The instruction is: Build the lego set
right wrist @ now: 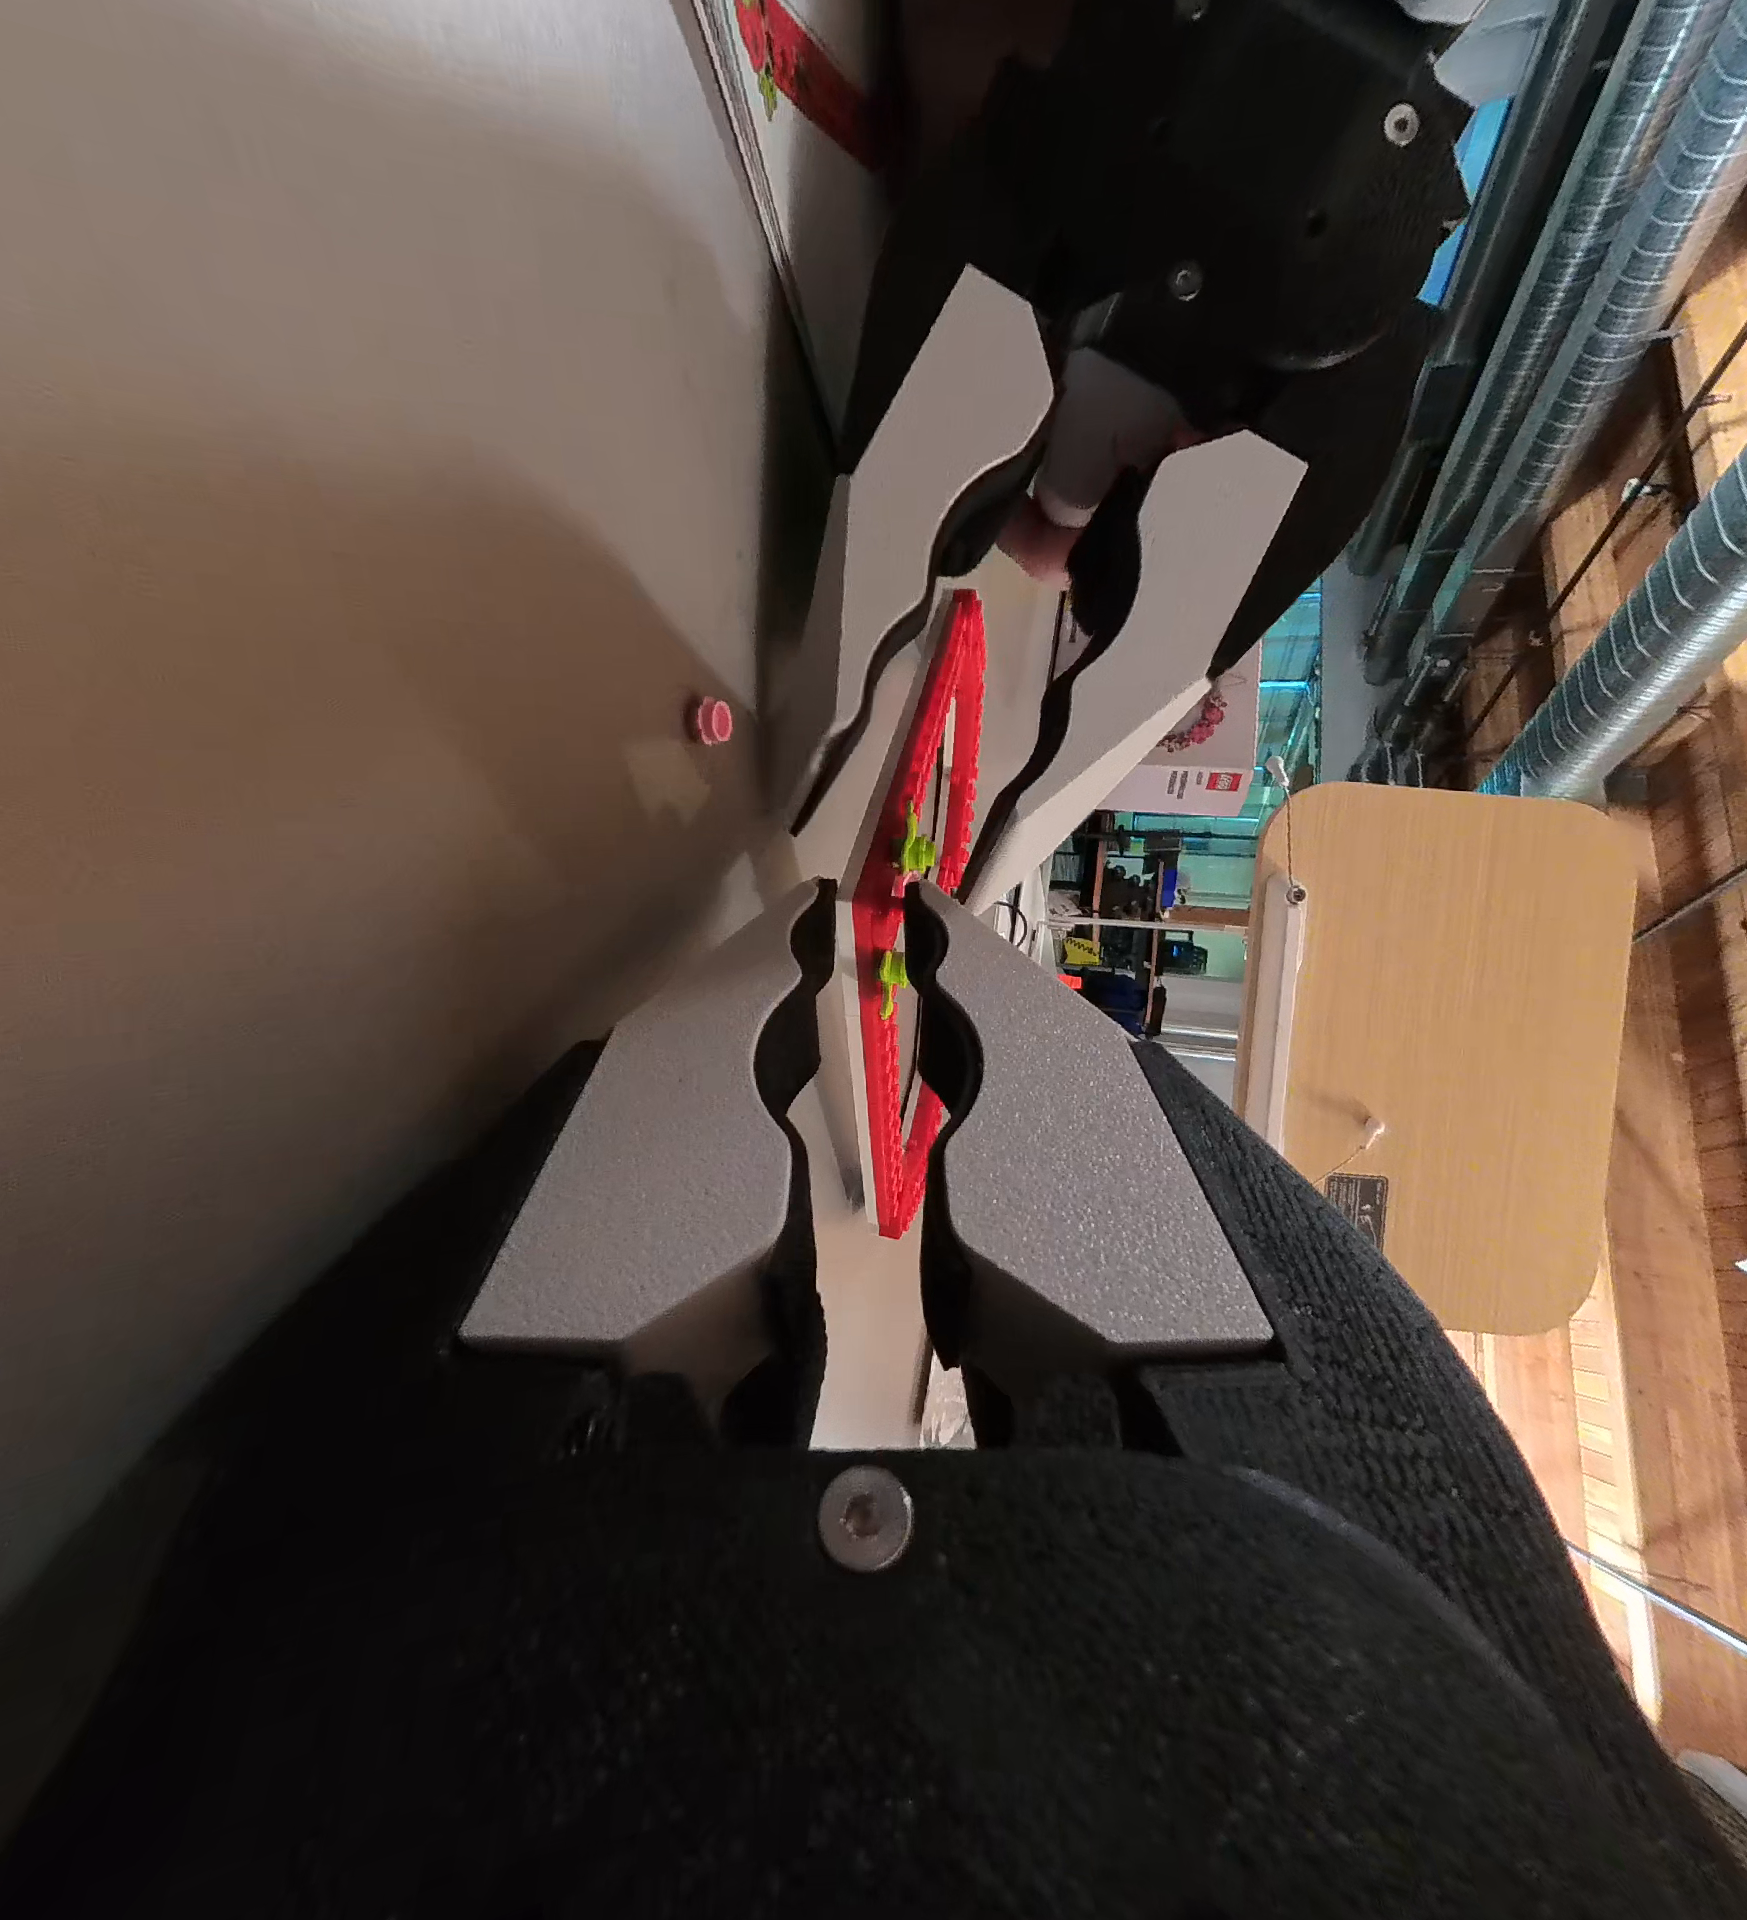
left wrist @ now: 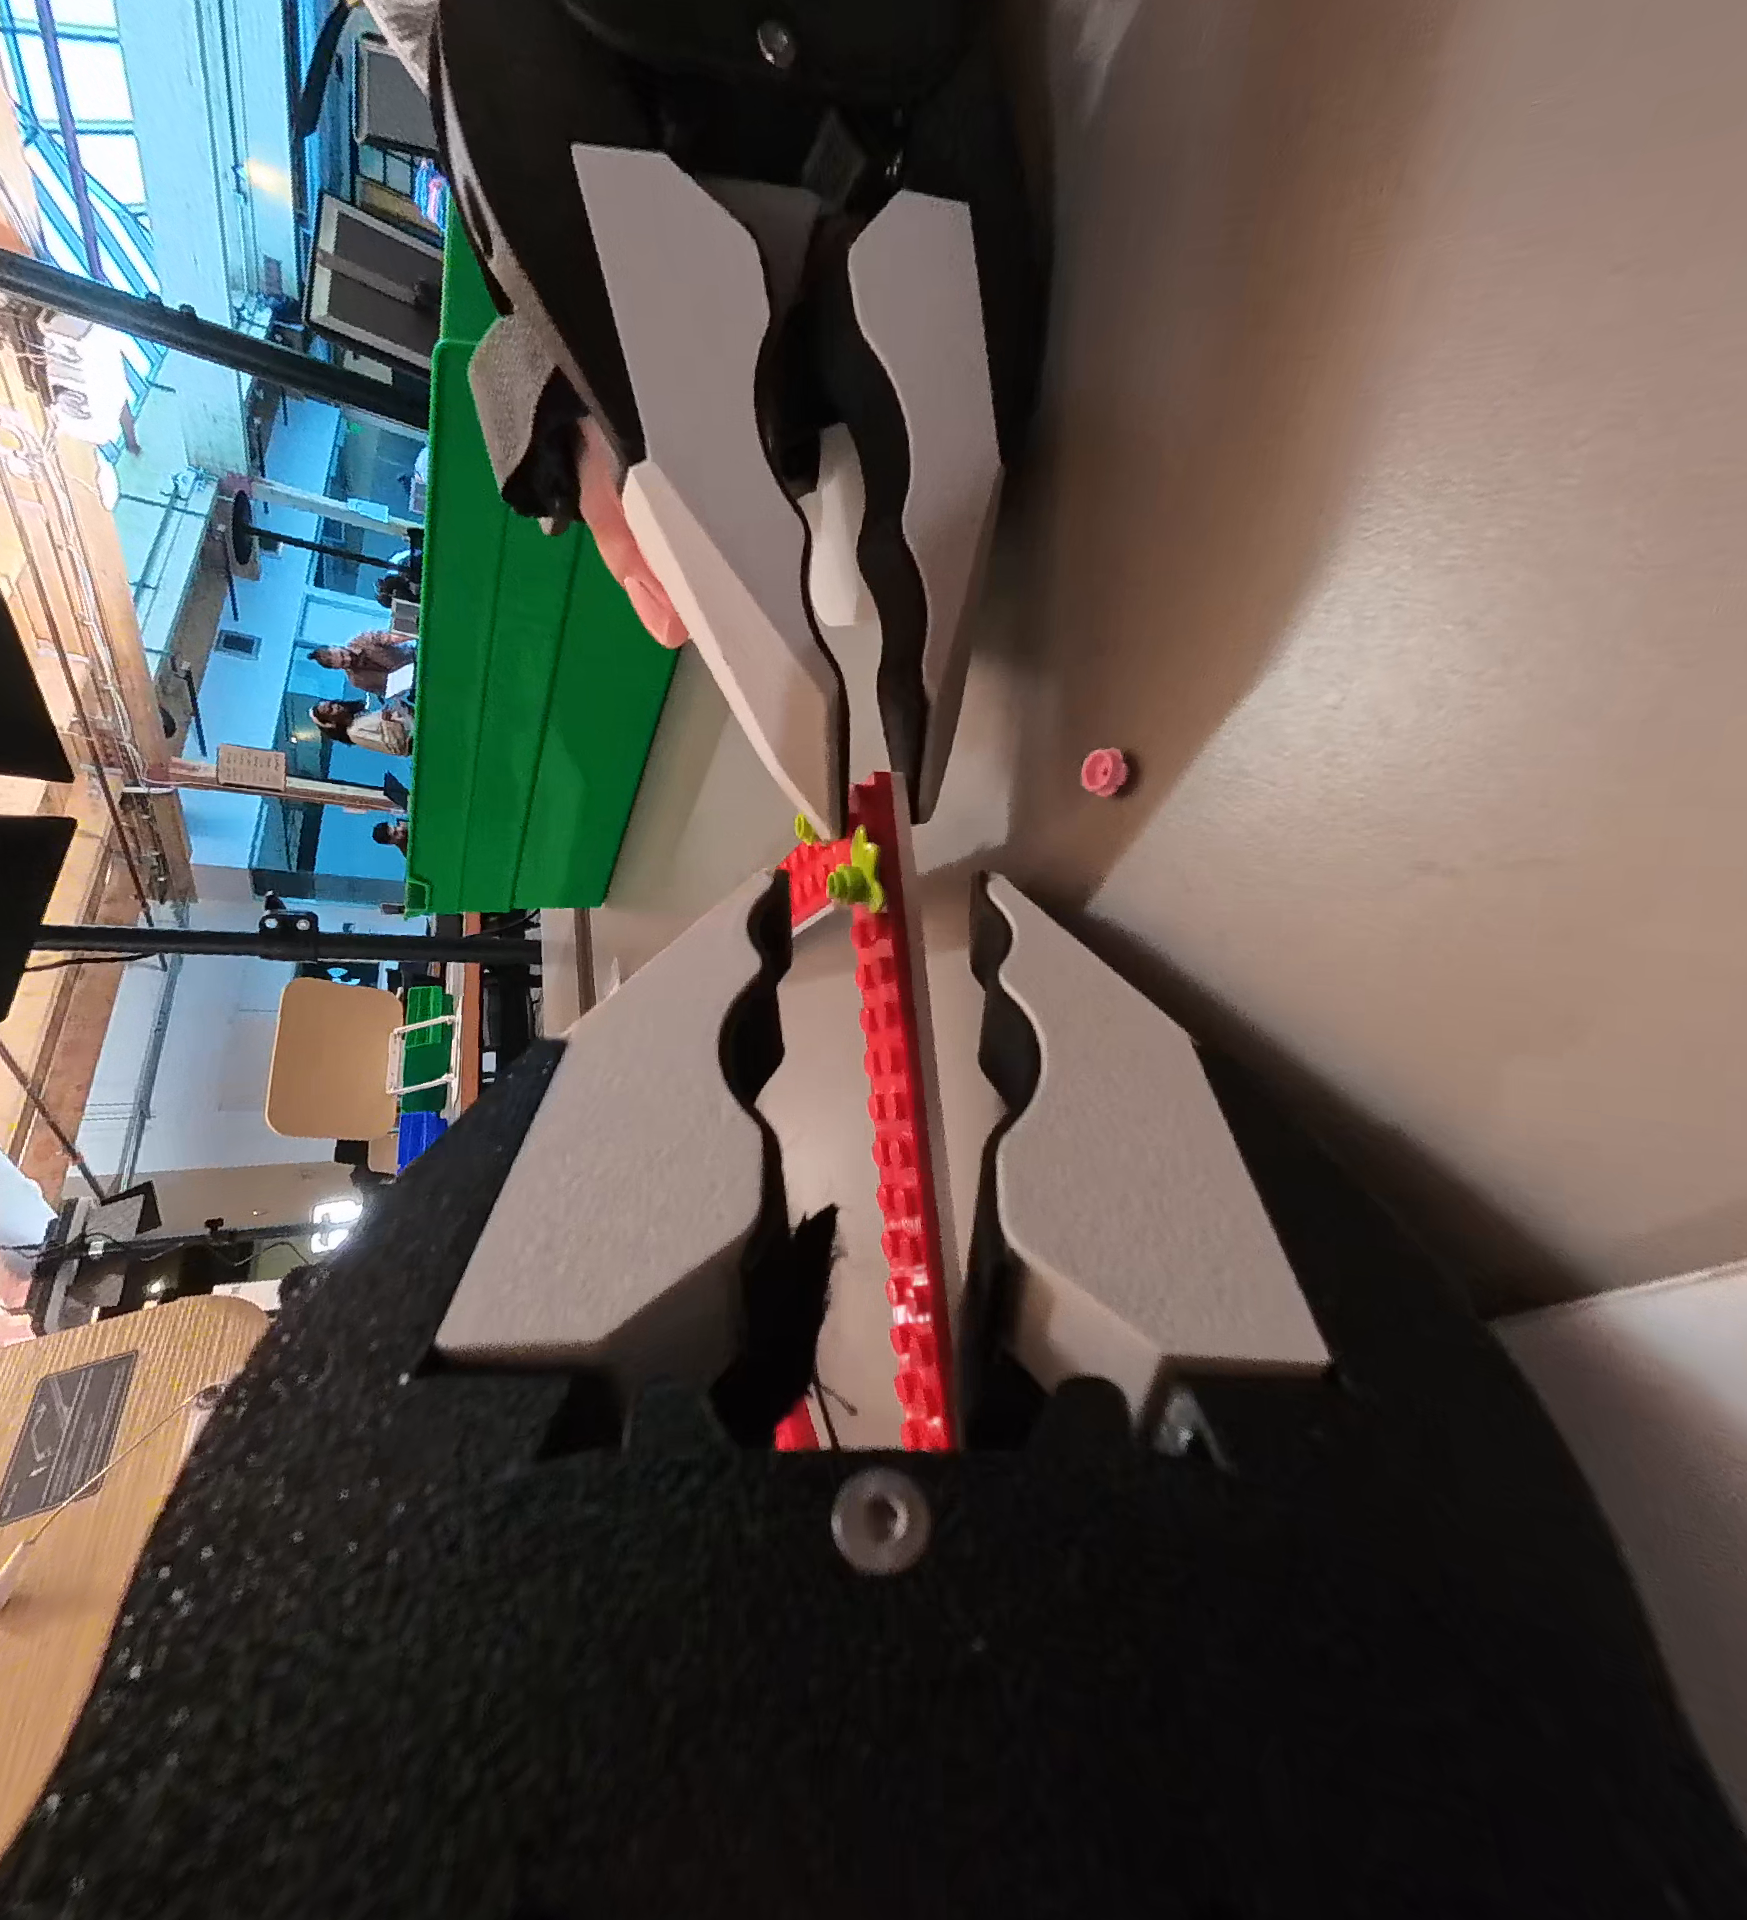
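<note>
A square red Lego frame plate on a white backing is held up edge-on above the table. Two lime green pieces sit on its studs. My right gripper is shut on one edge of the plate, close to a lime piece. It shows at the far end in the left wrist view. My left gripper surrounds the opposite end, with its jaws apart and wider than the plate. It shows in the right wrist view.
A small pink round piece lies on the beige table, also in the right wrist view. A green bin stands behind the grippers. A printed sheet lies on the table. A white box and a wooden table are beyond. Only a small space, under 4 cm, lies between the two pairs of fingers.
</note>
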